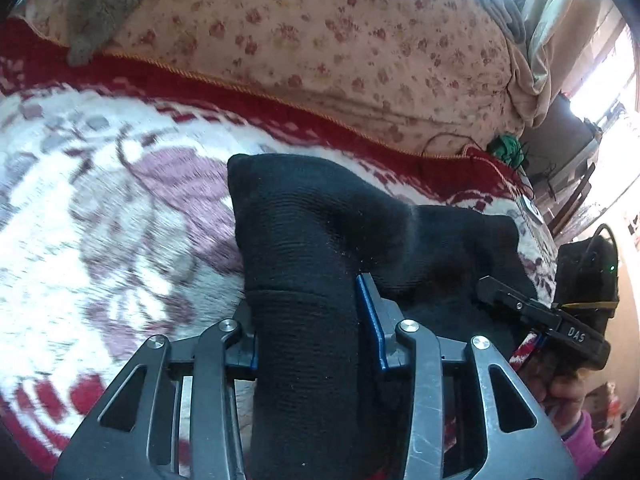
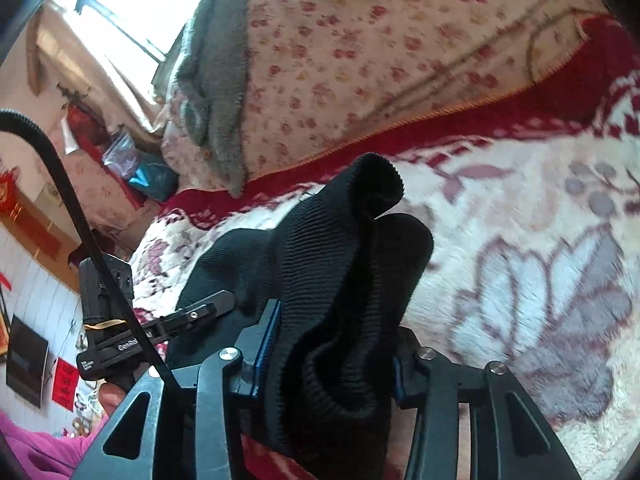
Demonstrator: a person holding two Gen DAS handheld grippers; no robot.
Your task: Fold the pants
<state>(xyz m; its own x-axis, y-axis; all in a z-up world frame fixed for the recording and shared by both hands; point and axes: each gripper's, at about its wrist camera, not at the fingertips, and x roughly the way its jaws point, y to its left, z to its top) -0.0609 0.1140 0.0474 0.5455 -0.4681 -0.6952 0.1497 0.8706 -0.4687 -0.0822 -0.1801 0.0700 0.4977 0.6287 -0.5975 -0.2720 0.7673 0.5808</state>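
The left gripper [image 1: 312,320] clamps a bunched band of the black pants [image 1: 320,220], jaws part closed with its pads pressed on the cloth. The right gripper [image 2: 336,340] pinches the ribbed hem, its jaws likewise half shut on the fabric. The pants sag between them above a red-and-white blanket [image 1: 100,200], which spreads bare to either side. A flowered quilt [image 1: 320,40] bounds the far edge.
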